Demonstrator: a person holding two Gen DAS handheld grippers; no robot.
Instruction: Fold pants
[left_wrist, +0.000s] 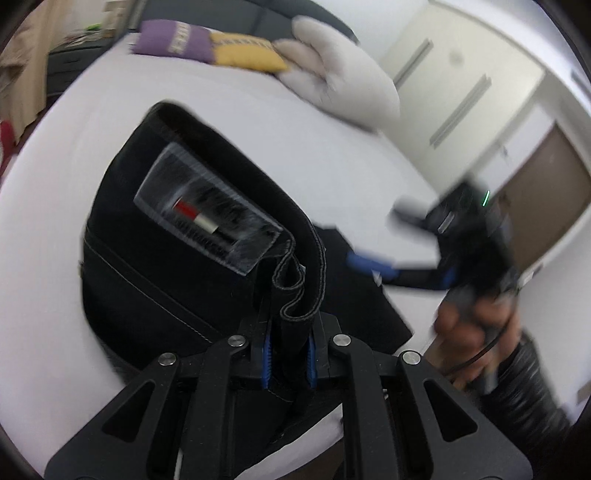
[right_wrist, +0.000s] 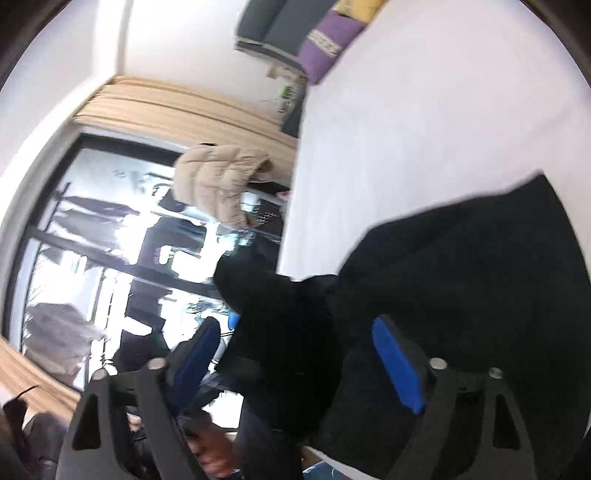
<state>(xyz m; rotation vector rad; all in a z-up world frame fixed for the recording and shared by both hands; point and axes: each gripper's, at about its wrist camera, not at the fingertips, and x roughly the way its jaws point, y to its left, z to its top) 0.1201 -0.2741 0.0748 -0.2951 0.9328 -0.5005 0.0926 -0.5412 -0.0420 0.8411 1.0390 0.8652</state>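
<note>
From the left wrist view we see our left gripper (left_wrist: 290, 354) clamped on a bunched fold of the black pants (left_wrist: 177, 266), the blue pads pressed against the cloth from both sides. The pants rise from the jaws and spread over the white bed (left_wrist: 332, 166), the waistband edge at the far end and a clear-covered label (left_wrist: 207, 210) facing up. At the head of the bed lie a purple cushion (left_wrist: 173, 38), a yellow cushion (left_wrist: 247, 55) and a pale pillow (left_wrist: 343, 85). To the right, our right gripper (left_wrist: 373, 240) shows blurred, held in a hand (left_wrist: 469, 332), its jaws standing apart. From the right wrist view we see the right gripper (right_wrist: 295, 354) with its blue pads wide apart and not pressing on anything; dark cloth of the pants (right_wrist: 461, 295) lies between and beyond them on the bed (right_wrist: 406, 129). To the left are a window (right_wrist: 92, 240), a beige padded jacket (right_wrist: 218, 181) and the purple cushion (right_wrist: 328, 40).
</note>
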